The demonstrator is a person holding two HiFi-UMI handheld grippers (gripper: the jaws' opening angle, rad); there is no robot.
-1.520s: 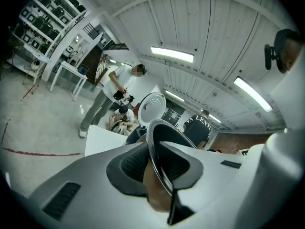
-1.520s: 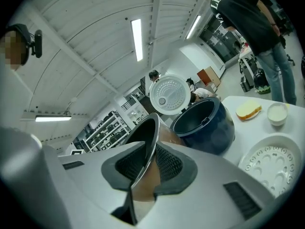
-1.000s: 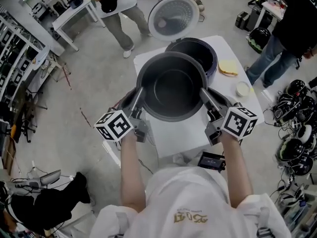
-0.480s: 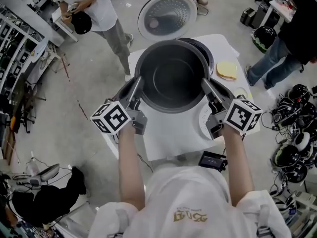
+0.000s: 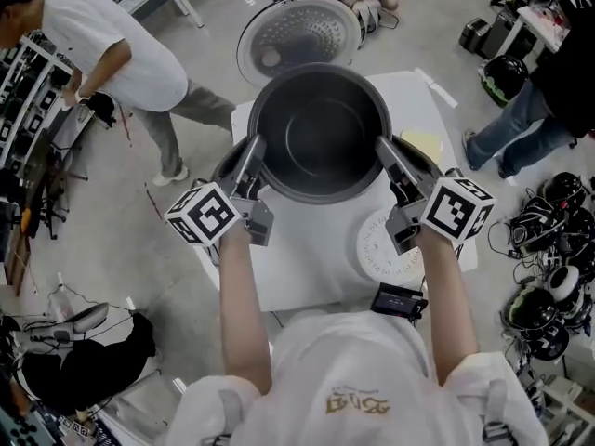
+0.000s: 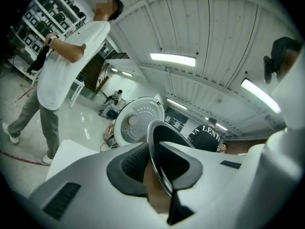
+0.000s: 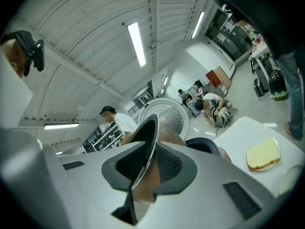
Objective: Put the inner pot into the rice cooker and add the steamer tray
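Left gripper (image 5: 251, 165) and right gripper (image 5: 387, 161) clamped on opposite sides of pot (image 5: 321, 133) rim; pot level between them; cooker (image 7: 204, 146) seems just below; both hands equally near.

The pot (image 5: 318, 128) hangs over the cooker (image 7: 204, 145) at the back edge of the table (image 5: 307, 268). The open lid (image 5: 297, 31) stands behind it. The tray (image 5: 383, 251) lies near the table's front right corner.

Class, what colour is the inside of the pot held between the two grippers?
The pot is dark grey inside; clearest in the head view.
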